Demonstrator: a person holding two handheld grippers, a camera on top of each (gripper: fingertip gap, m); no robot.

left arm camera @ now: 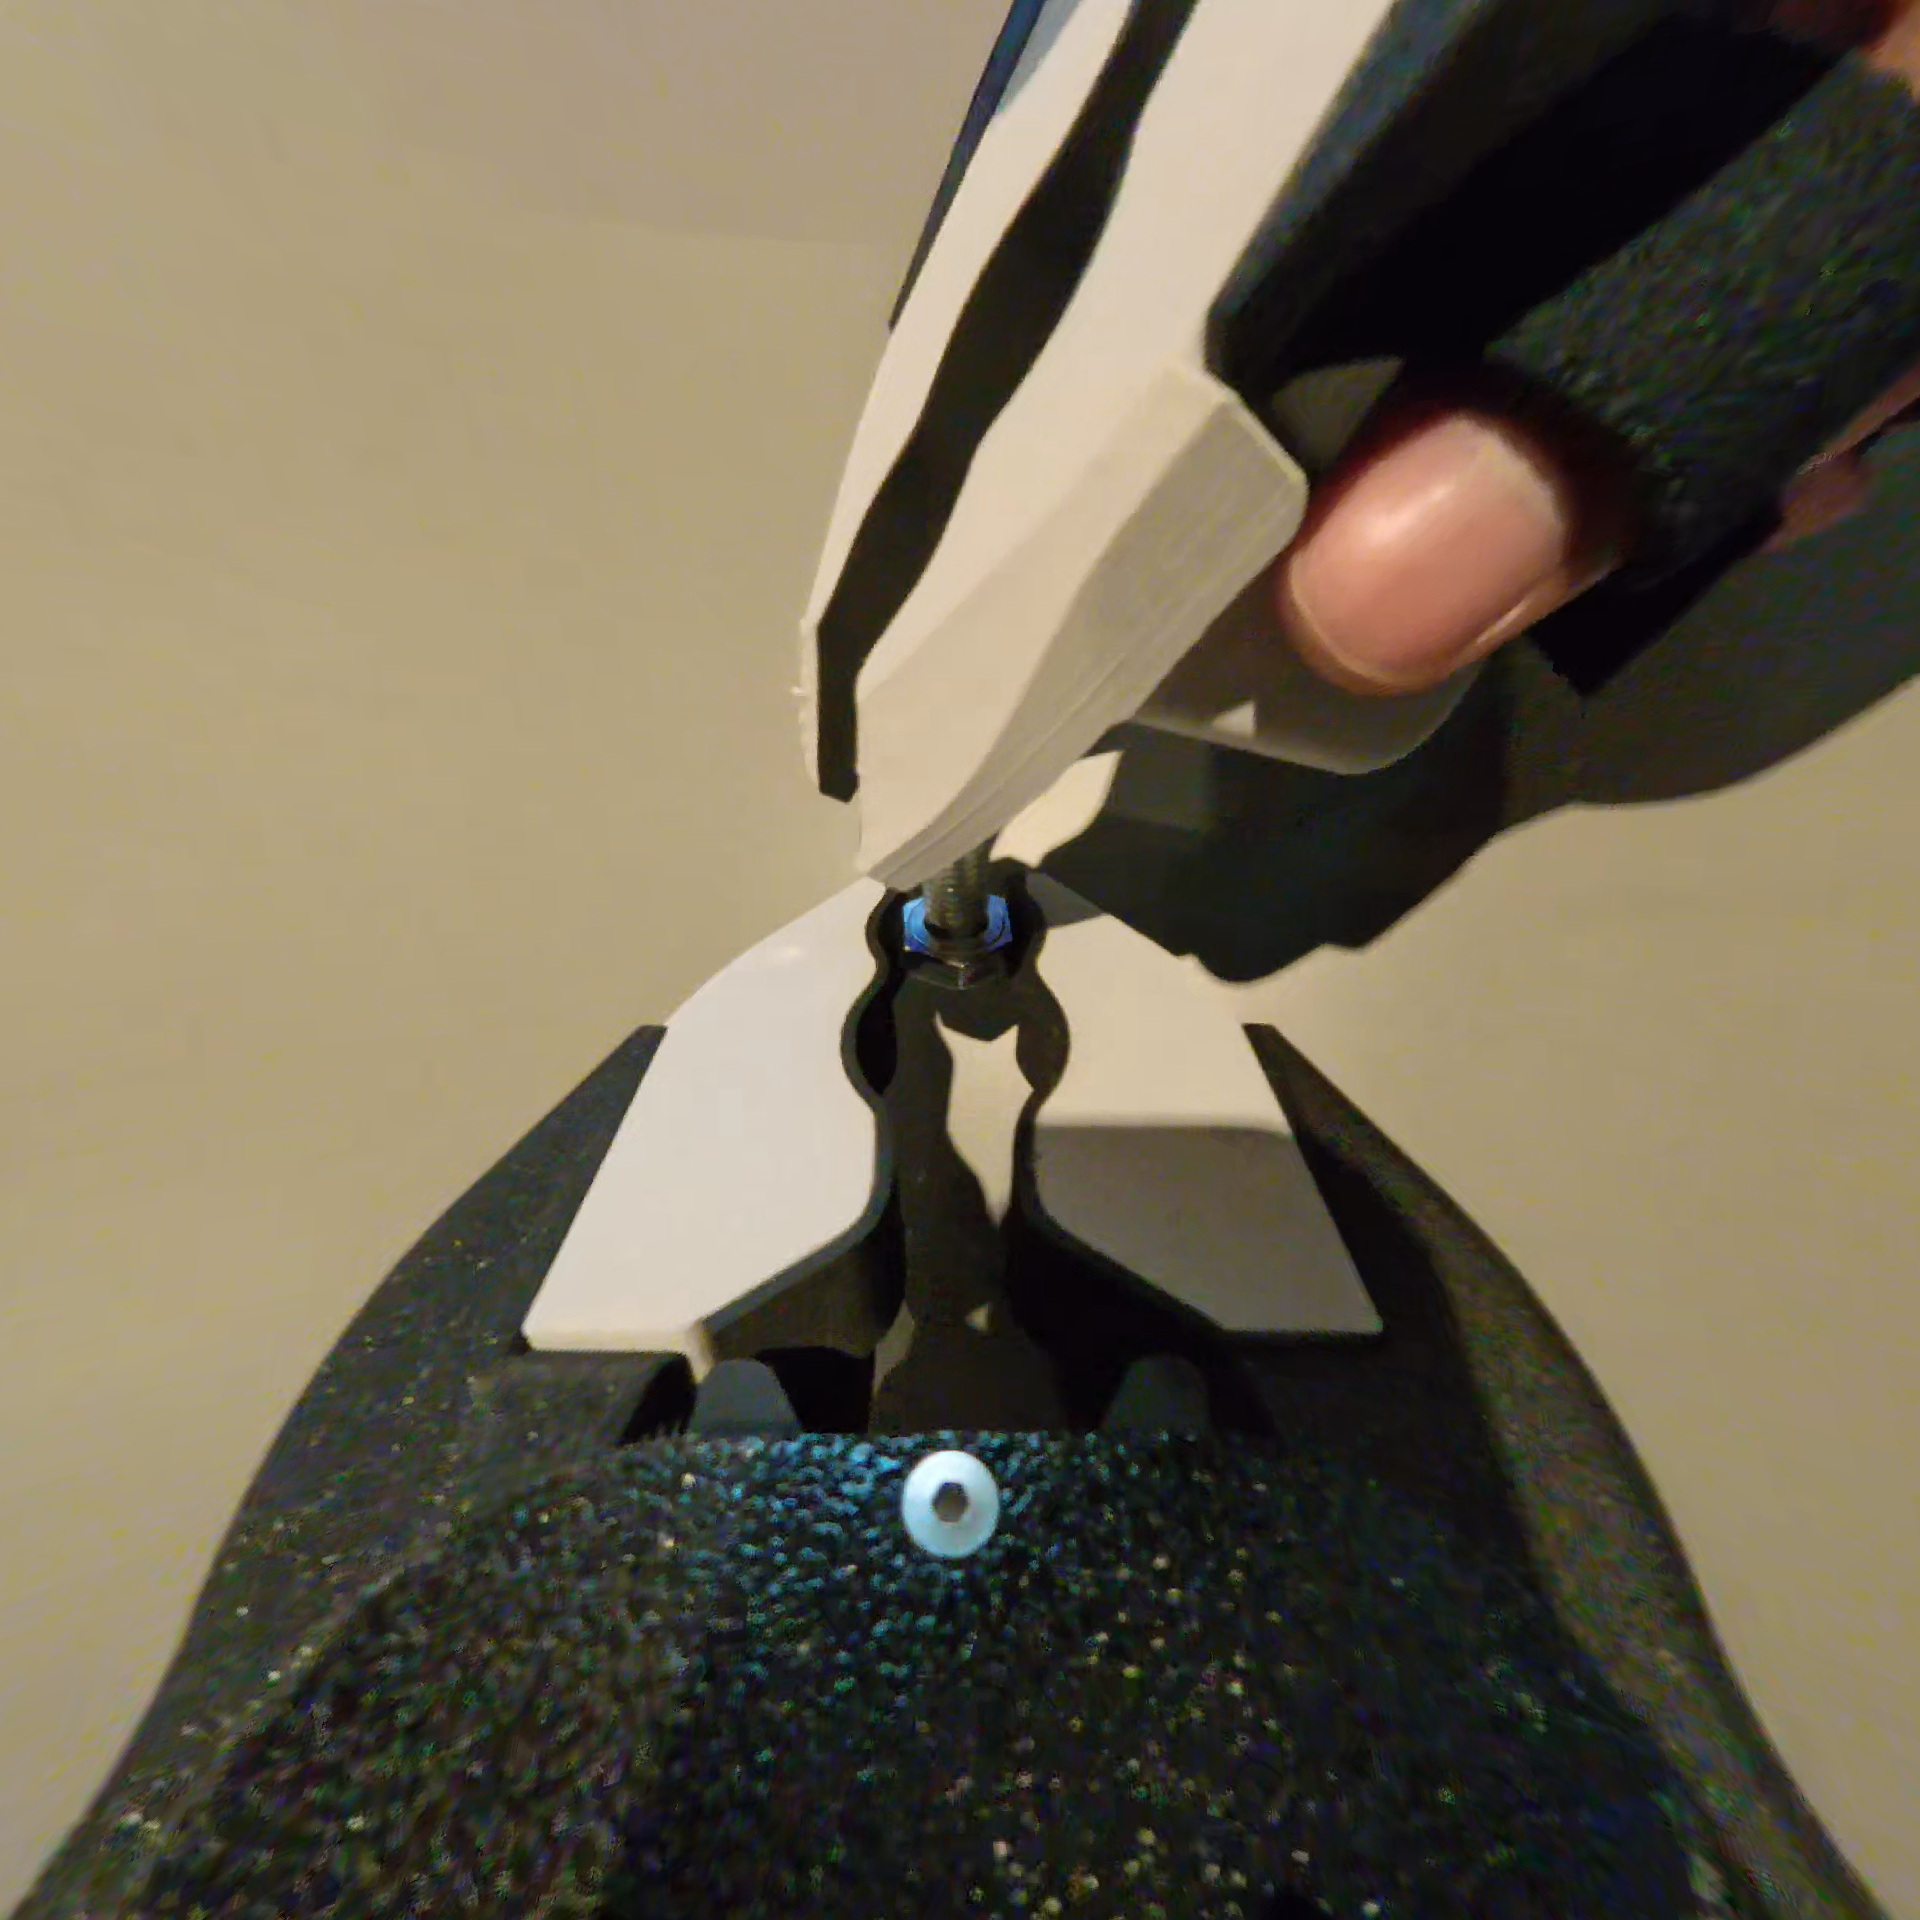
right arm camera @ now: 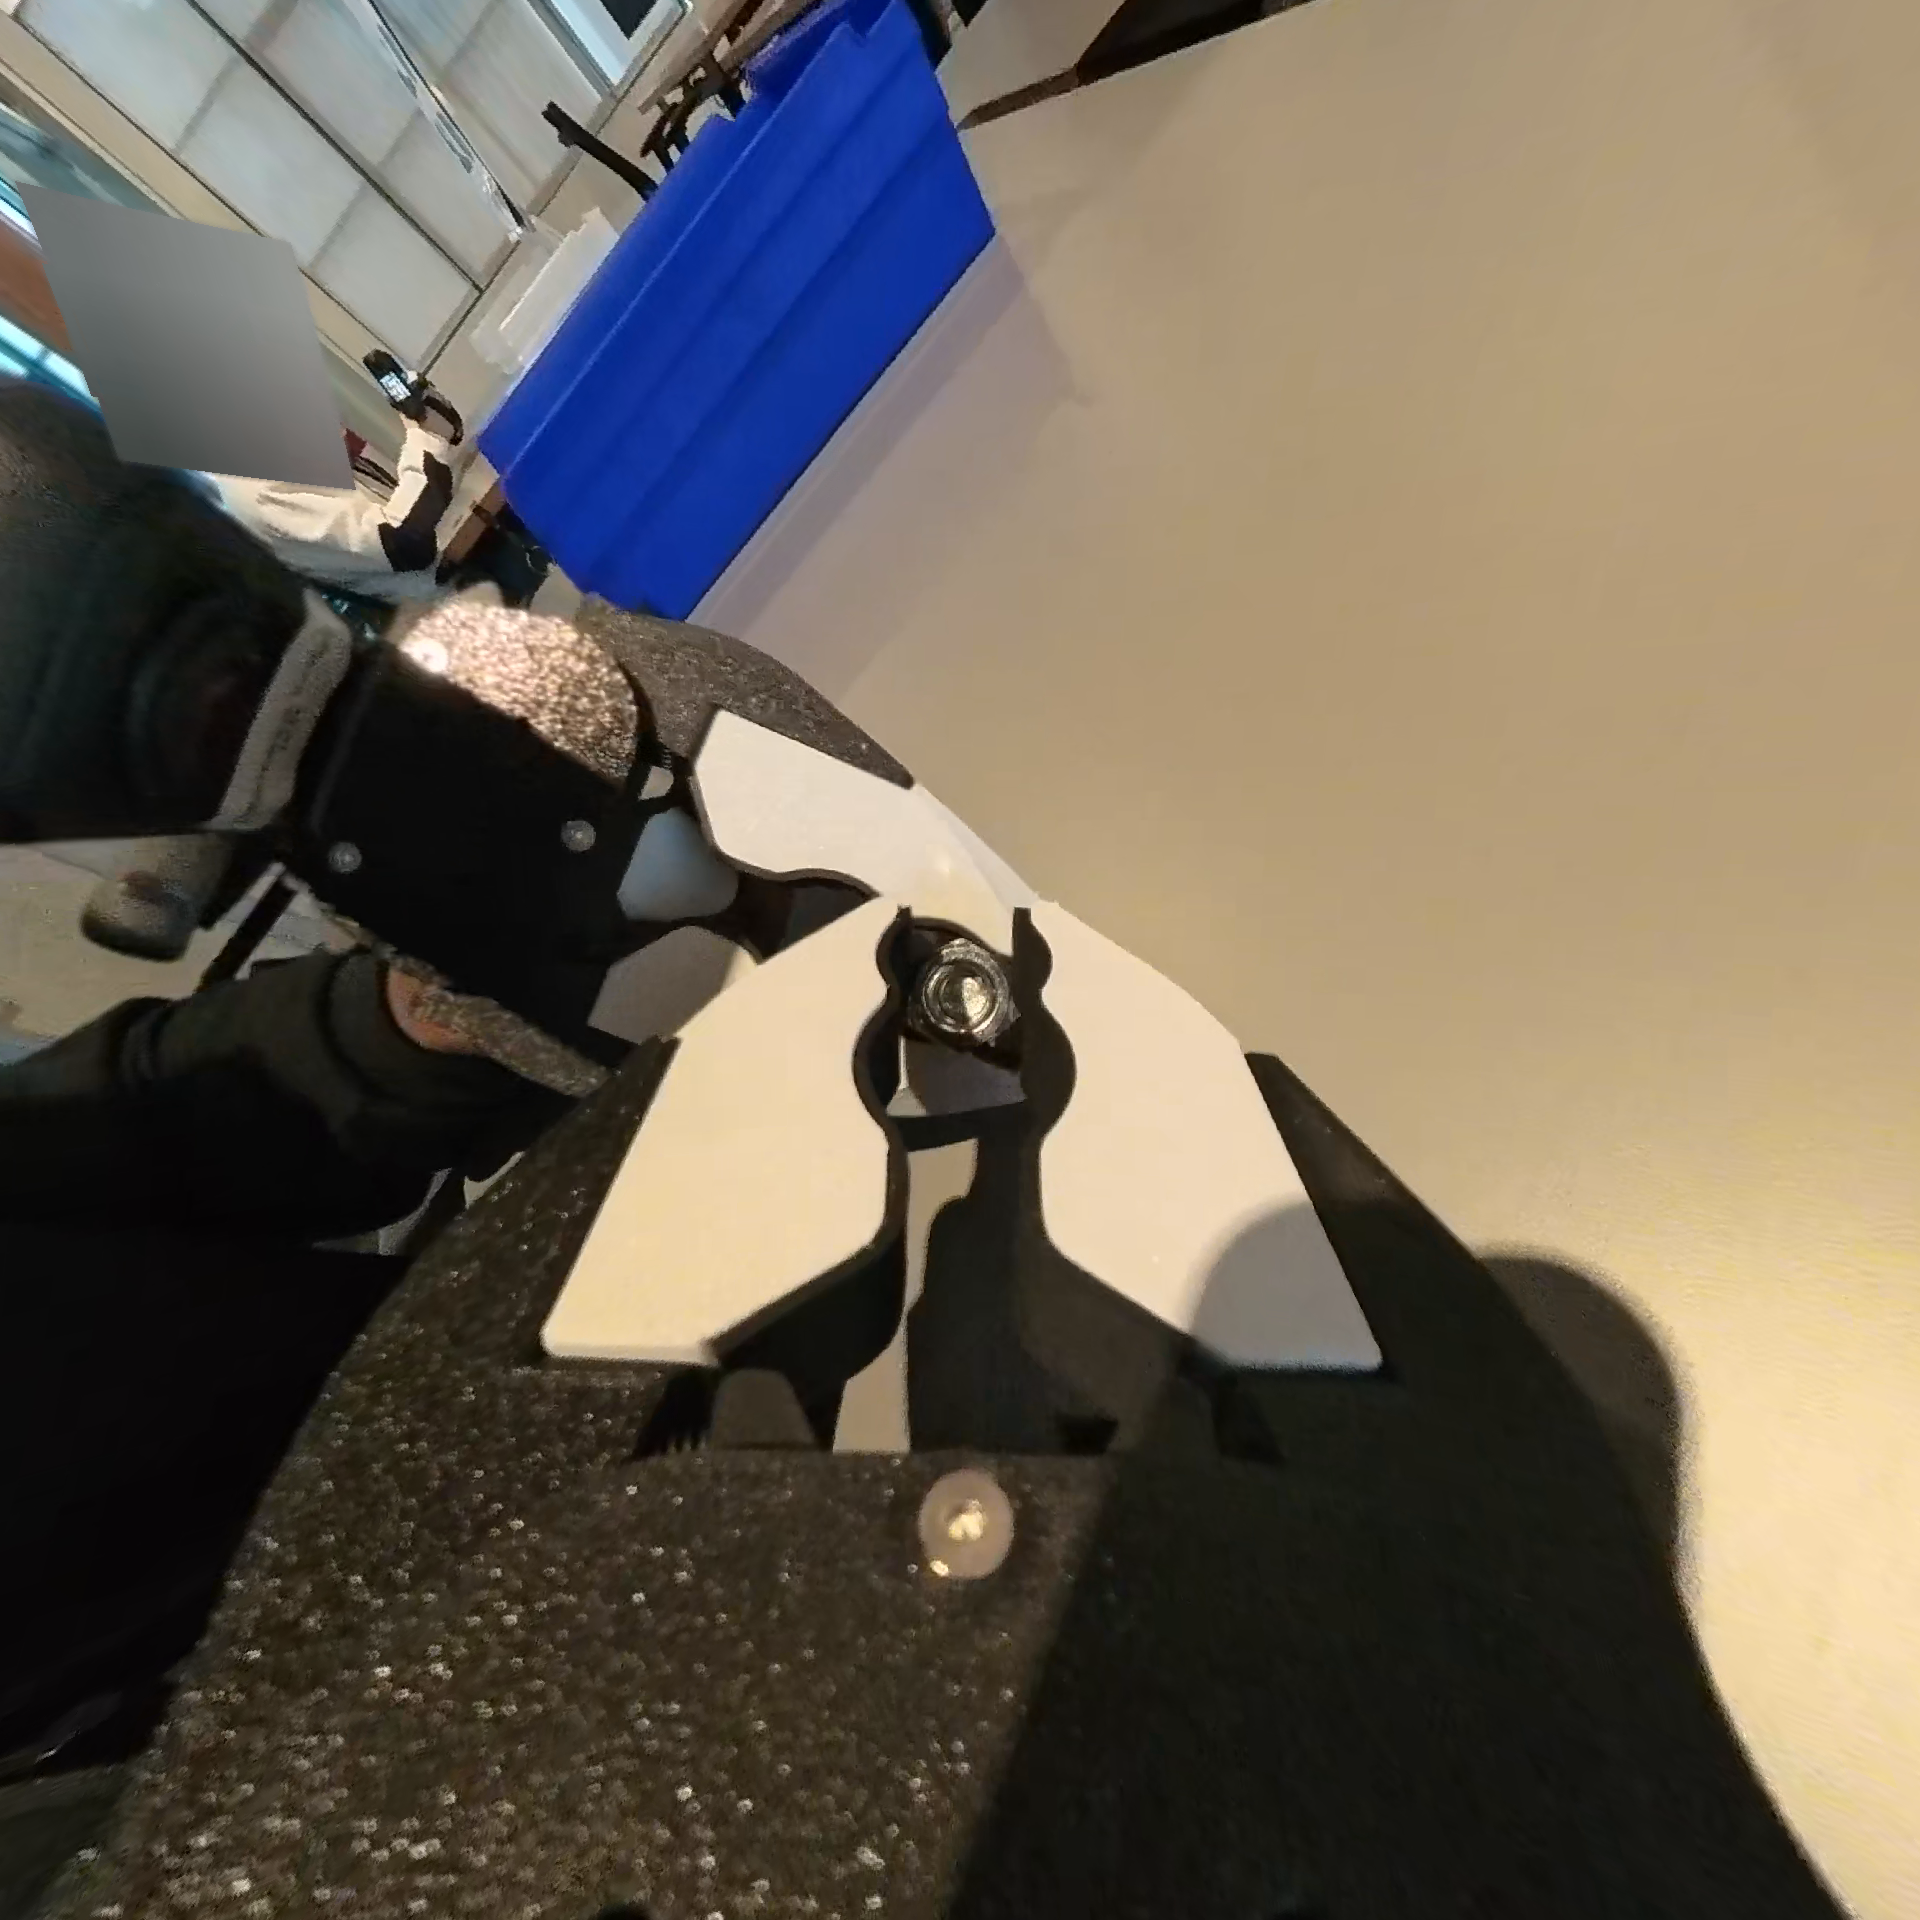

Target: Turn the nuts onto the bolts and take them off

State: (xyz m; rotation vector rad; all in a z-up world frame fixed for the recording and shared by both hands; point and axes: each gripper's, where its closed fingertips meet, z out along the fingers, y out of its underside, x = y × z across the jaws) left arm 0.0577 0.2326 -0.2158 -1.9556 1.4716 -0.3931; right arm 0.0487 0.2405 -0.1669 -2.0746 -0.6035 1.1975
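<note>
In the left wrist view my left gripper (left arm camera: 951,935) is shut on a dark hex nut (left arm camera: 958,948) with a blue ring, held at the fingertips. A threaded bolt (left arm camera: 945,902) rises out of the nut. My right gripper (left arm camera: 883,831) comes down from the upper right and is shut on the top of the thread. In the right wrist view my right gripper (right arm camera: 961,935) grips the bolt (right arm camera: 961,992), seen nearly end-on, shiny with a hex around it. The left gripper's white fingers (right arm camera: 821,800) reach in from the left. Both are held above the beige table (right arm camera: 1455,520).
A blue bin (right arm camera: 748,312) stands on the table's far side. A gloved hand (right arm camera: 260,1091) holds the left gripper; a bare thumb (left arm camera: 1434,561) rests on the right one. Room fittings lie beyond the table edge. My right fingertips sit around 5 cm from my left ones.
</note>
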